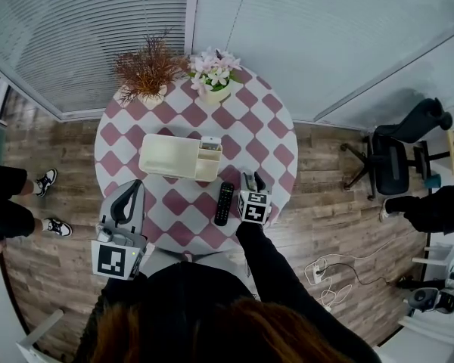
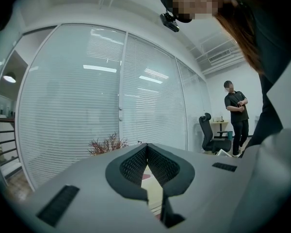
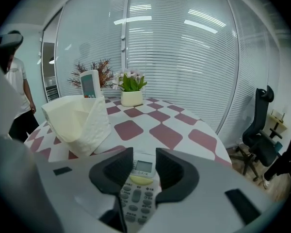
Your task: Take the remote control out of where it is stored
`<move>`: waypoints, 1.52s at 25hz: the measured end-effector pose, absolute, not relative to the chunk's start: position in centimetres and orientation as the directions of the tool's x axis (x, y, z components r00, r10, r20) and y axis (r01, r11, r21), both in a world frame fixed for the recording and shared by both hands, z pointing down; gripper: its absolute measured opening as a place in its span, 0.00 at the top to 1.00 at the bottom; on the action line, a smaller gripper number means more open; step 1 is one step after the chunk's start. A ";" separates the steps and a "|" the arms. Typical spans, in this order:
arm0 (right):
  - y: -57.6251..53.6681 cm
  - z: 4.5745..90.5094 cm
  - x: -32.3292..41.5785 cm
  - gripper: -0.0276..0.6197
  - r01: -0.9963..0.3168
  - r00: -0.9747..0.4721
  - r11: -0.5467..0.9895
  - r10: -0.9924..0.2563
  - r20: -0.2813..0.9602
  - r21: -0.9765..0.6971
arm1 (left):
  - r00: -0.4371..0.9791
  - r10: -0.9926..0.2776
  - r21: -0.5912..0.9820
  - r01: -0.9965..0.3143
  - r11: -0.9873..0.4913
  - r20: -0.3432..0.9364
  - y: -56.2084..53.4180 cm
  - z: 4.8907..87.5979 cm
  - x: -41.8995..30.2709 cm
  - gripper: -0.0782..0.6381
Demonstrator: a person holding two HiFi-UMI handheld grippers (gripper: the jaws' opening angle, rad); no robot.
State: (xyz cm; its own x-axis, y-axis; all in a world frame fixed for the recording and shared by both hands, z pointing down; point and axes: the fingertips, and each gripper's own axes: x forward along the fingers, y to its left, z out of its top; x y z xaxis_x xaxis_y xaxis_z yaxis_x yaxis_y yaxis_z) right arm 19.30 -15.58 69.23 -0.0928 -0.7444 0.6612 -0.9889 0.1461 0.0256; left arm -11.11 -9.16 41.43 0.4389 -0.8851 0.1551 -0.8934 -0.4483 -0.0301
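As the head view looks down, the round table (image 1: 276, 138) under a pink-and-white checked cloth takes the centre. Cream storage box (image 1: 170, 156) sits mid-table, with its narrow compartment on the right.

Right arm: black sleeve (image 1: 266, 267) stretched forward over the near-right rim, wrist tipped down toward the cloth.

Left arm: held low at the near-left rim, close to level, aimed across the table at the blinds.

Right gripper (image 3: 144, 155): jaws part-way apart and clamped on a white remote (image 3: 137, 191), pads against its two long sides, display end pointing away. This remote is low over the cloth, just right of the black remote (image 1: 224, 203), which lies flat near the front edge, apart from the box. Cannot tell whether the white remote rests on the cloth.

Left gripper (image 2: 146, 148): jaws together at the tips, nothing between them.

Second white remote (image 1: 210, 144): upright in the box's right compartment, touched by neither gripper.
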 end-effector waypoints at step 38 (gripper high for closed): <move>-8.5 39.7 10.2 0.94 -0.888 -0.459 0.460 -0.887 0.043 0.008 | 0.479 -0.872 -0.031 -0.874 -0.484 0.102 -8.8 40.1 -9.8 0.88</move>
State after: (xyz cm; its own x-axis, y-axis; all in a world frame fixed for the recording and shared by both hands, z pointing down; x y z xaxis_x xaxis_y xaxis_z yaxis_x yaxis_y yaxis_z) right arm 10.15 -8.52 39.70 -0.4593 -0.8872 0.0431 -0.8879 0.4600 0.0083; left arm -9.78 -8.82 40.12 0.4793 -0.8716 0.1025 -0.8743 -0.4844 -0.0306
